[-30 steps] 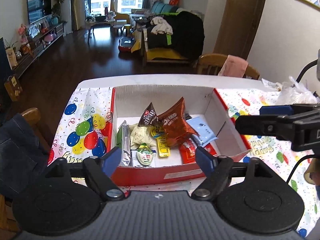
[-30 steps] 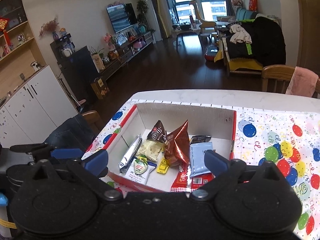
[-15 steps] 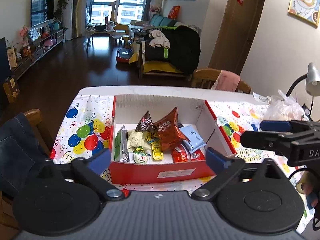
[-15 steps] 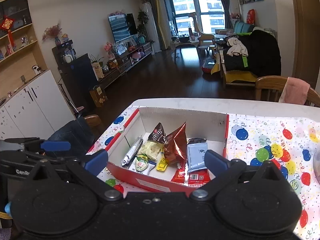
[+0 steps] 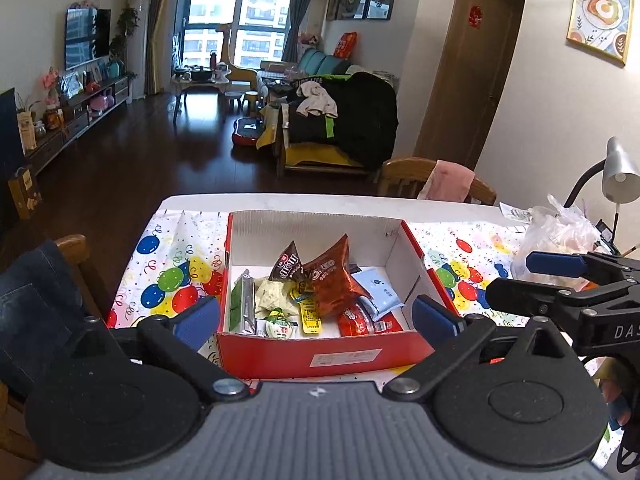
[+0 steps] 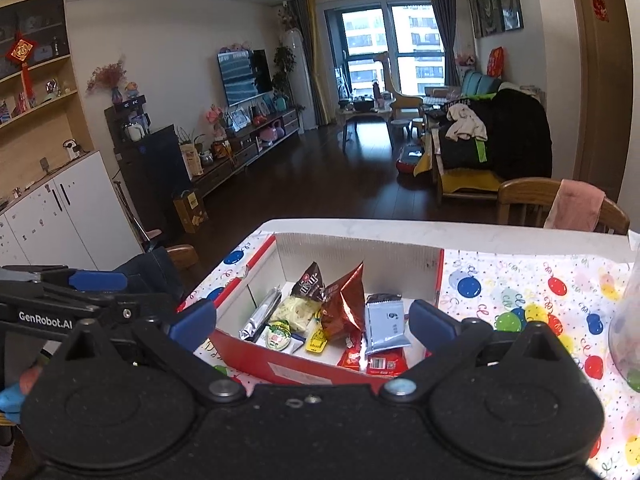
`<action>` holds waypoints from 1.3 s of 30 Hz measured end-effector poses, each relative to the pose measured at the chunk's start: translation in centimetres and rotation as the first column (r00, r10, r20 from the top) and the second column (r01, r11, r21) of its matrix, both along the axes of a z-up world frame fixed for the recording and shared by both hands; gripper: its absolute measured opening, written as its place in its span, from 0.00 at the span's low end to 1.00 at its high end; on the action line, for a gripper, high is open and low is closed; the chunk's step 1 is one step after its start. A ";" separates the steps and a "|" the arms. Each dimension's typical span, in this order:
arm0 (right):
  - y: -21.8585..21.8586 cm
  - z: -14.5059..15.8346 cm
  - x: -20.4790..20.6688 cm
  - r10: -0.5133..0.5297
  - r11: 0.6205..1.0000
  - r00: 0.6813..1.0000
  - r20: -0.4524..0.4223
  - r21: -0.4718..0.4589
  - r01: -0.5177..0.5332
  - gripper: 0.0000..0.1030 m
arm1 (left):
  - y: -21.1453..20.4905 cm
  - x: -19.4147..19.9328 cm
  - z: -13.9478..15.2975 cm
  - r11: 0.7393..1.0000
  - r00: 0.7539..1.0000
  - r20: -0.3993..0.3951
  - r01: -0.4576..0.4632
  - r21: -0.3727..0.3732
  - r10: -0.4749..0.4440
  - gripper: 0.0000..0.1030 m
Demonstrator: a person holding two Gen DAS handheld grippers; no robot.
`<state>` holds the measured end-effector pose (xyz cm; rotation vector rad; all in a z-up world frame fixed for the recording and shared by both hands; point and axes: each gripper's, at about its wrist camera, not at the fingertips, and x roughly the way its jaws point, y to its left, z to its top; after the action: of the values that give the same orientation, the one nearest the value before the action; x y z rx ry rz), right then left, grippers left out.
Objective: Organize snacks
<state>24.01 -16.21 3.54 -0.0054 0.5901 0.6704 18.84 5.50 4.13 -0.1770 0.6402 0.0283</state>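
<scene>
Left wrist view: the left gripper (image 5: pixel 316 316) hangs above the near edge of a table, its blue pads spread wide with nothing between them. Just beyond sits a red cardboard box (image 5: pixel 320 356) on a balloon-print tablecloth (image 5: pixel 176 276). Inside the box lie the snacks: a reddish-brown Oreo packet (image 5: pixel 334 284) propped against a dark M&M's pouch (image 5: pixel 287 266), a pale blue packet (image 5: pixel 378 290), a silver and green wrapper (image 5: pixel 245 306), a yellow sachet (image 5: pixel 310 312) and a red packet (image 5: pixel 356 320). The right gripper (image 5: pixel 560 280) enters from the right edge. A clear plastic bag (image 5: pixel 560 236) rests on the table behind it.

Right wrist view: the right gripper (image 6: pixel 312 324) is likewise held wide and empty, short of the red cardboard box (image 6: pixel 304 370). The Oreo packet (image 6: pixel 344 304) stands upright among the snacks. The left gripper (image 6: pixel 80 288) shows at the left edge.
</scene>
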 end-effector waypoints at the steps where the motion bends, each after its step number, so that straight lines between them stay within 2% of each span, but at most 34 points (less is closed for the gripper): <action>1: 0.1 0.1 -0.1 0.001 1.000 1.000 0.006 -0.003 -0.001 1.00 | -0.1 -0.1 0.0 1.000 1.000 0.003 -0.001 0.008 0.001 1.00; 20: -0.7 -0.5 0.1 -0.032 0.997 0.999 -0.036 0.071 0.034 1.00 | -0.6 -0.7 0.1 1.000 1.000 0.003 -0.009 0.025 0.009 1.00; 39: -0.2 -0.9 0.0 -0.040 0.997 0.998 -0.042 0.066 0.042 1.00 | -0.6 -1.0 0.2 1.000 1.000 0.010 -0.013 0.011 0.013 1.00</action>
<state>23.99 -16.37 2.65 0.0822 0.6049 0.6512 17.85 4.88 4.34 -0.1706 0.6289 0.0435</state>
